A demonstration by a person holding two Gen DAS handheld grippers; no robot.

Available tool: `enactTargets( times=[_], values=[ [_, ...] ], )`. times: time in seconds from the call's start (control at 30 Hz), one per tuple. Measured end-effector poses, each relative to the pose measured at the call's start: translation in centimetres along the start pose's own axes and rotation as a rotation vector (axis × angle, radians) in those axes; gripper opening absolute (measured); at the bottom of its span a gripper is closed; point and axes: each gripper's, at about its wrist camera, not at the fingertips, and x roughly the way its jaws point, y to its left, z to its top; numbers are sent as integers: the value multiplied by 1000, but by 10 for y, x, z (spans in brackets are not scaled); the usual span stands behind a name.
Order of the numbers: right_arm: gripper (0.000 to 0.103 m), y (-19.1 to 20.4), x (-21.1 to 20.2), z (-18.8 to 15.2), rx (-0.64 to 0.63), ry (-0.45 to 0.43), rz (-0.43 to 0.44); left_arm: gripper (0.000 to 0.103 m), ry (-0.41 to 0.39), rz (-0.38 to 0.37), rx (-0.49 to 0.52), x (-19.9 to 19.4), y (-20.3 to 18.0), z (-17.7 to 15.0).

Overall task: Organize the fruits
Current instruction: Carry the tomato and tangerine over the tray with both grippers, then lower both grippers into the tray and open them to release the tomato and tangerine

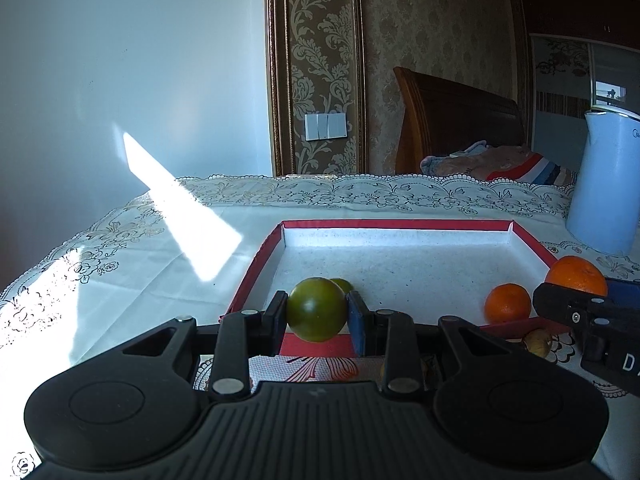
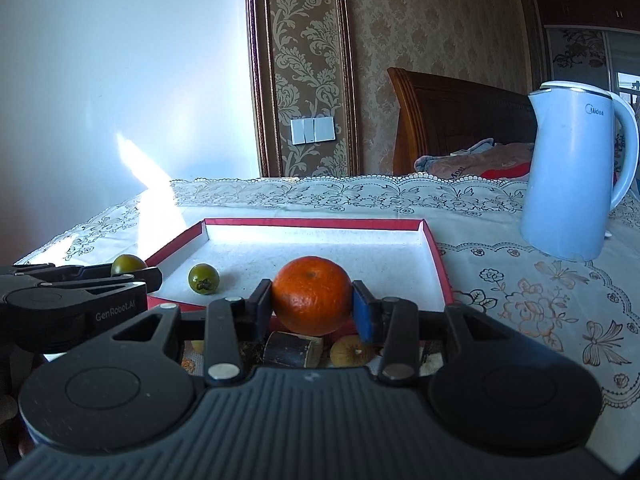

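My left gripper [image 1: 317,312] is shut on a green tomato [image 1: 317,309] and holds it over the near left edge of a red-rimmed tray [image 1: 400,224] with a white floor. A second green tomato [image 2: 204,278] lies in the tray just behind it. My right gripper [image 2: 313,307] is shut on an orange [image 2: 312,295] above the tray's near edge. In the left wrist view that gripper and its orange [image 1: 578,275] sit at the right. Another orange [image 1: 508,303] lies in the tray's near right corner.
A pale blue electric kettle [image 2: 576,176] stands on the lace tablecloth [image 2: 520,300] right of the tray. A dark cut piece [image 2: 292,347] and a small brown fruit [image 2: 352,351] lie below my right gripper. A bed headboard [image 2: 460,120] is behind the table.
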Motion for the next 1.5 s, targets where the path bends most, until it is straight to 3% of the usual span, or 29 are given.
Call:
enactTargets(
  times=[0.57, 1.17, 1.4, 1.43, 1.5],
  values=[
    [40, 9, 71, 6, -74, 99, 13, 31, 53, -4, -7, 60, -20, 15],
    [40, 11, 76, 1, -98, 62, -7, 31, 58, 28, 7, 71, -24, 9],
    [41, 8, 76, 0, -82, 52, -8, 32, 98, 20, 4, 77, -22, 7],
    [41, 7, 77, 0, -80, 52, -8, 35, 99, 21, 6, 77, -22, 7],
    [41, 6, 75, 0, -72, 50, -11, 56, 97, 36, 4, 76, -23, 7]
  ],
)
